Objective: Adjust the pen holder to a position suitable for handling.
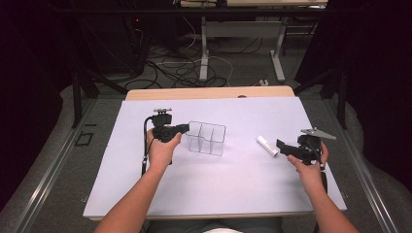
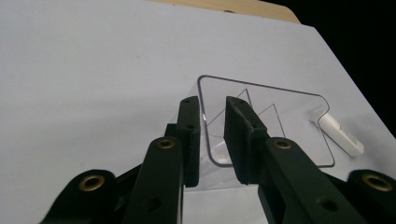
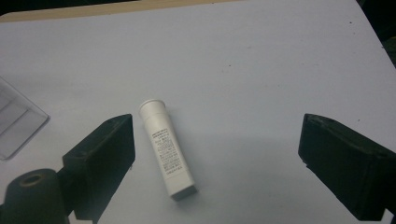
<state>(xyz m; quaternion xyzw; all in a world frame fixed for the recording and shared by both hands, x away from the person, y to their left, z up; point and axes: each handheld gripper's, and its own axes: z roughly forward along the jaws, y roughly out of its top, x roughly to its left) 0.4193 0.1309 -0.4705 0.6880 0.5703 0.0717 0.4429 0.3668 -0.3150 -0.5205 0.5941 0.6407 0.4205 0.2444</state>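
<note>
A clear plastic organizer (image 1: 206, 138) with dividers stands in the middle of the white table. My left gripper (image 1: 186, 127) is at its left end. In the left gripper view the gripper (image 2: 212, 100) has its jaws closed down on the near corner wall of the organizer (image 2: 280, 116). A small white tube (image 1: 267, 145) with printed text lies on its side to the right of the organizer. My right gripper (image 1: 281, 144) sits just right of it, open. In the right gripper view the tube (image 3: 166, 151) lies between the wide-apart jaws of the gripper (image 3: 217, 120), nearer the left one and touching neither.
The white table top (image 1: 218, 184) has a wooden strip (image 1: 209, 92) along its far edge. Beyond that are desk legs and cables on the floor (image 1: 184, 68). A corner of the organizer (image 3: 14, 121) shows at the left of the right gripper view.
</note>
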